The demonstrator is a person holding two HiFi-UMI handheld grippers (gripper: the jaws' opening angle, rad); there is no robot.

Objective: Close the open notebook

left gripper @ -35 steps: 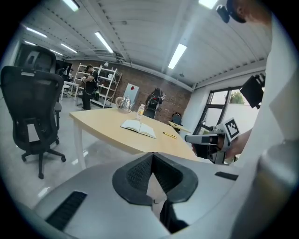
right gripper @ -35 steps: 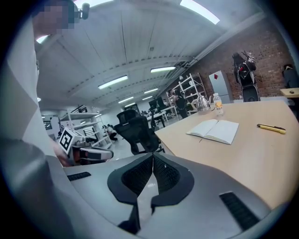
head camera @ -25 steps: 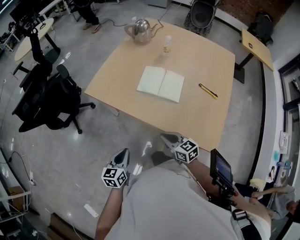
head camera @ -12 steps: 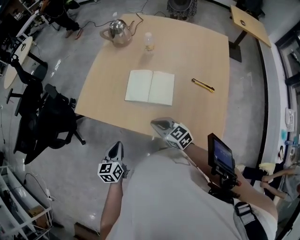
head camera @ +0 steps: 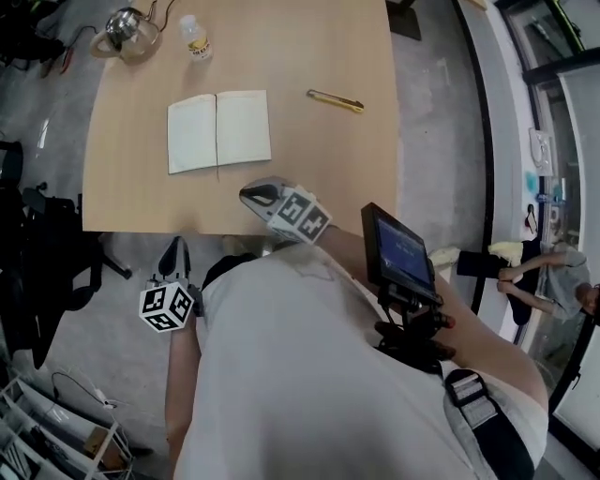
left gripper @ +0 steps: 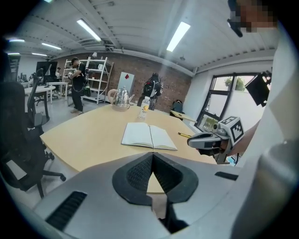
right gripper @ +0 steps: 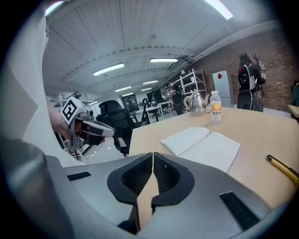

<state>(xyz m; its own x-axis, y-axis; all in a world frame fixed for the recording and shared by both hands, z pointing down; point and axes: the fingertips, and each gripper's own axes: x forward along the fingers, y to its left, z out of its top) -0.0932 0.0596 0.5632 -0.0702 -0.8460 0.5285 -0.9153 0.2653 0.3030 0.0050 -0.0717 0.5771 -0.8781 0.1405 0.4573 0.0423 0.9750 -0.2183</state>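
Head view: open notebook [head camera: 218, 131] lies flat mid-worktop [head camera: 319, 159], both pages up. Right gripper [head camera: 249, 195] hangs over the near worktop edge, near the notebook but not touching. Left gripper [head camera: 174, 251] is off the worktop, over the floor, well apart from the notebook. Kettle [head camera: 125, 26] and bottle [head camera: 195, 37] stand beyond the notebook. A yellow tool [head camera: 336, 100] lies to its right; pen or cutter, can't tell. The person's torso covers both arms and part of the near edge.

Left gripper view: fingers [left gripper: 138, 170] pressed together, nothing between them. Notebook is ahead across bare worktop. The gripper's own body blocks the near strip of the worktop.

Right gripper view: fingers [right gripper: 166, 175] also together, empty. Notebook is ahead and a bit right, with the bottle and kettle behind it.

Risks, as I judge them:
- Fingers this tight won't take a cover edge. Going in like this likely shoves the notebook instead of lifting a half.
- A shove sends it toward the bottle, which looks easy to tip.
- One-sided lift with nothing pinning the other half: the notebook may slide or flop back open.

Can't make out how proud the page edges sit, nor which half is thicker.
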